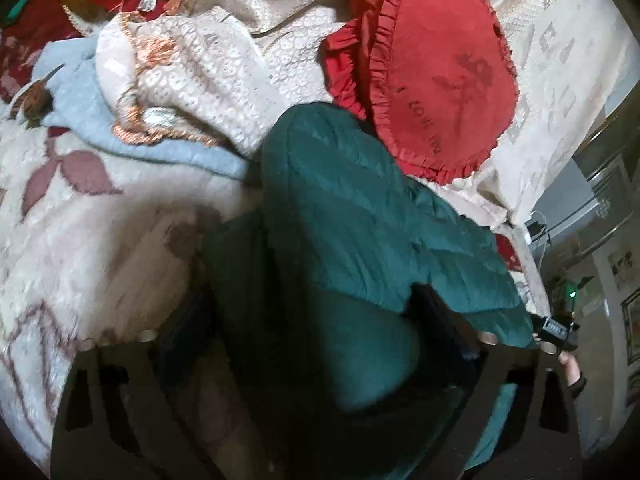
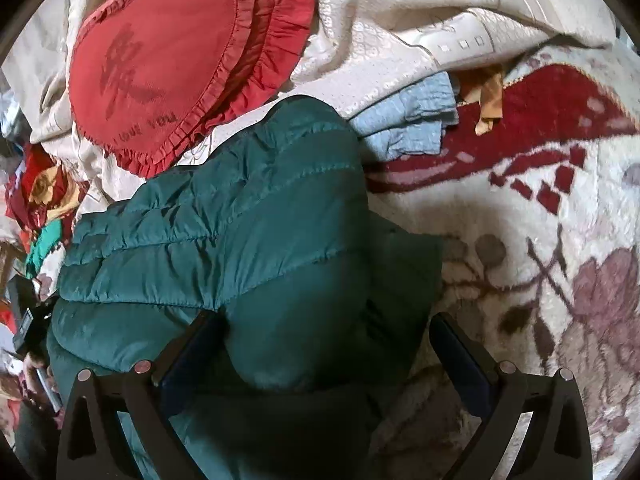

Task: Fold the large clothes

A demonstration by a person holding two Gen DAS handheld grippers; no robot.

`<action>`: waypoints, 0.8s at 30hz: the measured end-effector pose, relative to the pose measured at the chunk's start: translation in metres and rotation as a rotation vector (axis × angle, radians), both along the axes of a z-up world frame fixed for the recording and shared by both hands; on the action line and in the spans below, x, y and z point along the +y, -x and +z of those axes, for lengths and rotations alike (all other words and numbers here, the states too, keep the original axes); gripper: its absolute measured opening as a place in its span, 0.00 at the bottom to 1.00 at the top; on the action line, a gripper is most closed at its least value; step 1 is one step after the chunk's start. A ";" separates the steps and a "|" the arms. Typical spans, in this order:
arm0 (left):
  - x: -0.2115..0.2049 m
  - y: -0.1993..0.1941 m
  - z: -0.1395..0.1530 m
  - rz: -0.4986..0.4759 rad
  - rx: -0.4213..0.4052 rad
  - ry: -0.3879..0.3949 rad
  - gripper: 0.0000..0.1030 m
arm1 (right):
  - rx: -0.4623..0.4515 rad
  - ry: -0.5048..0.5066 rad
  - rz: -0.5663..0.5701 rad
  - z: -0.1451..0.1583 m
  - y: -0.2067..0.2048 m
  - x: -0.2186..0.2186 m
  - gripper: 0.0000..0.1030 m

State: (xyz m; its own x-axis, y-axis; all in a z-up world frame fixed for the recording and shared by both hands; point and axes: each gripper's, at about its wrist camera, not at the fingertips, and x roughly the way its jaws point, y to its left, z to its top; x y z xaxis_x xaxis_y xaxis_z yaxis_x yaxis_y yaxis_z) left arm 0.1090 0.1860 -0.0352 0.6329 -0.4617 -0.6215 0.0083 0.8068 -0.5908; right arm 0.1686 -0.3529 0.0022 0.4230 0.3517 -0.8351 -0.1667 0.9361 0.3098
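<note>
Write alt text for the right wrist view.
A teal quilted puffer jacket lies bunched on a cream floral blanket, with the right gripper open, its fingers on either side of a fold of the jacket. Behind sit a red heart-shaped frilled cushion and a folded light-blue cloth.

A bed is covered by a cream fleece blanket (image 2: pixel 520 240) patterned with dark red and mauve flowers. A cream embossed quilt (image 2: pixel 400 20) is heaped at the far side, with a pale blue cloth (image 2: pixel 408 120) tucked beneath its edge. Two red heart-shaped frilled cushions (image 2: pixel 160 60) are stacked on the quilt. Beyond the bed edge, a pale wall with hung pictures (image 1: pixel 630 312) is seen, dimly lit. Metal rails (image 1: pixel 604 172) are visible near the wall. Cluttered red and yellow fabric (image 2: pixel 44 192) is seen at the bedside.
</note>
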 end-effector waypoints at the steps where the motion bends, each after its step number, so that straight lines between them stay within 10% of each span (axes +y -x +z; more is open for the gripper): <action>1: -0.002 0.000 0.002 -0.009 -0.013 -0.002 0.75 | -0.003 -0.007 0.003 -0.001 0.001 -0.001 0.99; 5: -0.012 0.005 0.009 -0.045 -0.059 -0.039 0.47 | 0.007 -0.054 0.019 -0.006 0.001 -0.007 0.99; 24: -0.018 0.005 0.003 0.056 -0.018 -0.113 0.67 | -0.068 -0.317 0.099 -0.024 -0.014 -0.035 1.00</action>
State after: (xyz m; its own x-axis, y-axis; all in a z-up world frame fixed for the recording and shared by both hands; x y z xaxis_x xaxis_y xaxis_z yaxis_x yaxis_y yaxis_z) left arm 0.1037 0.1684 -0.0320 0.6676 -0.3526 -0.6557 -0.0289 0.8678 -0.4961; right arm 0.1824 -0.3875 -0.0221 0.4251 0.6316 -0.6484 -0.2823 0.7731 0.5680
